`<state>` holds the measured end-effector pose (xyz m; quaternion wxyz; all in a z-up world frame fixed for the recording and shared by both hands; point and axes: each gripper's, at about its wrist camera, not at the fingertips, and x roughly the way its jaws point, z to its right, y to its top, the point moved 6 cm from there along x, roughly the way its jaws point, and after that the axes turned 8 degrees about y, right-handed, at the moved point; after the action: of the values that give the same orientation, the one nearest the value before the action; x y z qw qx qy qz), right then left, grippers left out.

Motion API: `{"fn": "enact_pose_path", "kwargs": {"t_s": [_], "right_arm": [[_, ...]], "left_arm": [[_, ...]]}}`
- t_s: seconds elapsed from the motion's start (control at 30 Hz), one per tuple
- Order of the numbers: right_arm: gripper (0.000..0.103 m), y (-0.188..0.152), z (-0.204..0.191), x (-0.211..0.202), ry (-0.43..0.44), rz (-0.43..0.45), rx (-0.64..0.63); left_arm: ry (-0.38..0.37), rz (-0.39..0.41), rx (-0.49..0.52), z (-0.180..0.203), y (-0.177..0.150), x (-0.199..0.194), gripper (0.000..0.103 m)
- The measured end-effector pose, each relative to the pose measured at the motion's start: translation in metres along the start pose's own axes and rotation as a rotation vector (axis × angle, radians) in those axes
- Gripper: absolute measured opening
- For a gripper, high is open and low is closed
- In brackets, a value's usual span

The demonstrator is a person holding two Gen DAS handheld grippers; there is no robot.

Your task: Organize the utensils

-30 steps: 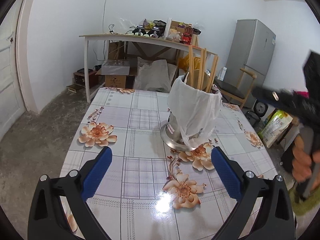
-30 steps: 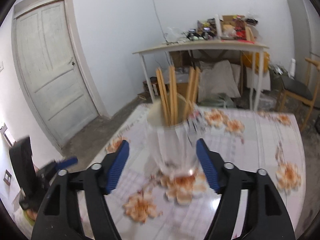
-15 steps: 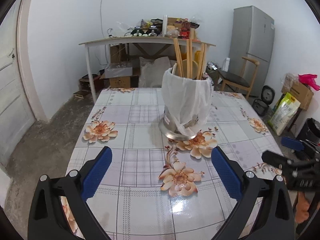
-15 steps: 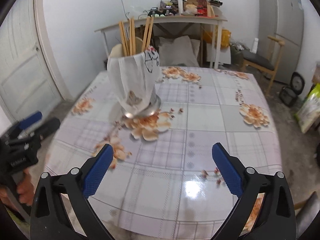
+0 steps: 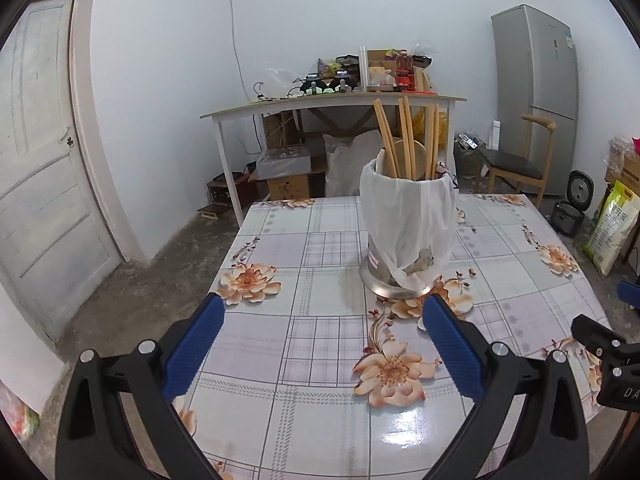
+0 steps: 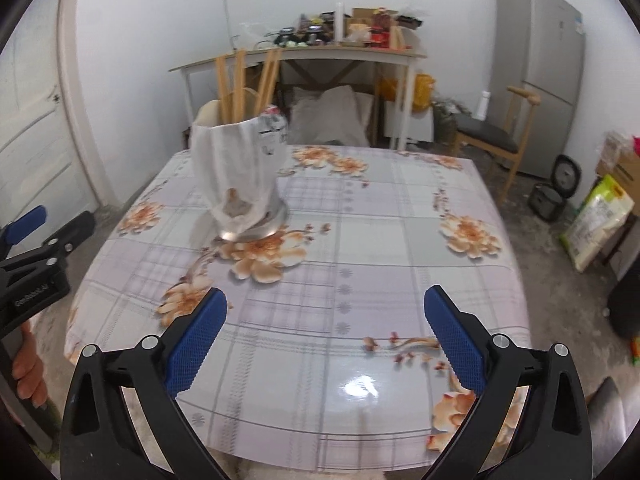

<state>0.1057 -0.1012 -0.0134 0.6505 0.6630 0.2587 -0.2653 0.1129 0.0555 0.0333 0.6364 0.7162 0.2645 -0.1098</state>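
On the glossy floral-print tablecloth of the table point(image 5: 320, 360), toward its far side, a shiny steel utensil holder point(image 5: 408, 232) is standing upright, wrapped in a thin white plastic bag point(image 6: 236, 172), with several long wooden chopsticks point(image 5: 404, 136) and what looks like a flat wooden spatula poking out of the top. Nothing else is lying on the tabletop that I can see.

Both hand-held tools are hanging over the near edge. The left gripper point(image 5: 320, 344) is sitting with its blue pads spread wide and nothing between them, the holder just beyond and slightly right of its line. The right gripper point(image 6: 324, 336) is spread as wide as it goes, having just been opening, also empty, with the holder well off to its far left.

Trouble from here, as I judge it, is lying mostly in that bag. Loose, slippery film is giving the pads a poor bite, so a squeeze on the wrapped wall could slide or drag the bag off instead of steadying the holder. The chopsticks are leaning tall above the rim, so a sideways knock from either tool could tip the whole thing and scatter them across the slick cloth.
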Motion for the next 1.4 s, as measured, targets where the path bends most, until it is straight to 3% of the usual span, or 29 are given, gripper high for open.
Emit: {"fn": "enact_pose_path", "kwargs": {"t_s": [0.27,0.5,1.4], "right_arm": [[0.095,0.006,0.014,-0.015,-0.094,0.074,-0.017],[0.095,0.008,0.024,-0.021,-0.073,0.111,-0.012],[0.095,0.007,0.032,-0.004,-0.051,0.052,0.023]], "left_arm": [[0.022,-0.015,0.041,0.009,0.006,-0.002,0.097],[0.016,-0.081,0.034,0.022,0.008,0.007,0.097],[0.01,-0.16,0.024,0.041,0.008,0.032,0.097]]}}
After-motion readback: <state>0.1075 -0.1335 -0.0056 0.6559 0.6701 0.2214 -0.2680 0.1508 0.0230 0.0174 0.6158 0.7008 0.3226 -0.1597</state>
